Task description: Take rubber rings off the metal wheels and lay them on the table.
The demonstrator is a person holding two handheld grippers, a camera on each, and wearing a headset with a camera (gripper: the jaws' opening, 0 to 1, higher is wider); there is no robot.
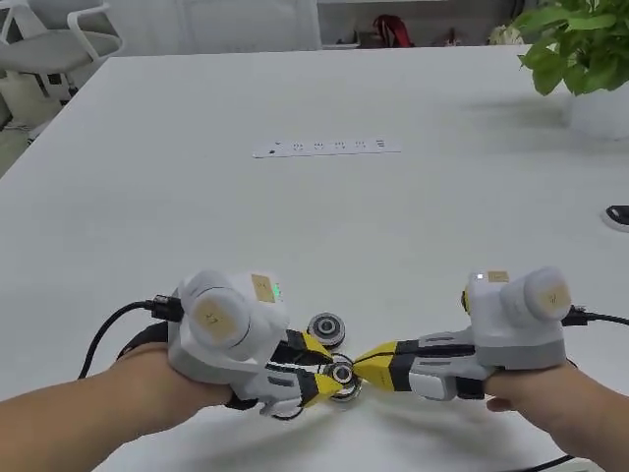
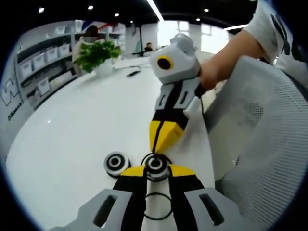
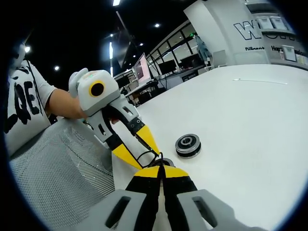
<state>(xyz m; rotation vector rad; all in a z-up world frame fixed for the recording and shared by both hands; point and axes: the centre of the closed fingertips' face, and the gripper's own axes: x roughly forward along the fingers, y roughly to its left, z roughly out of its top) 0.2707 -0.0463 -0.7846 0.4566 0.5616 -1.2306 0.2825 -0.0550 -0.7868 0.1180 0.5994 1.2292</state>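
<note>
Rubber ring (image 2: 156, 219) looped loose beneath a clamped metal wheel (image 2: 156, 164).

Head view: the left gripper (image 1: 319, 370) and right gripper (image 1: 362, 365) met tip to tip over that wheel at the near edge of the counter (image 1: 295, 216), with a second wheel (image 1: 325, 327) lying just behind.
Left gripper view: its jaws were closed on the wheel, probably to steady it, and the thin black ring lay between them.
Right gripper view: its jaws were drawn to a slit at the wheel's rim, placed to peel. Whether they pinched rubber I could not tell.
</note>
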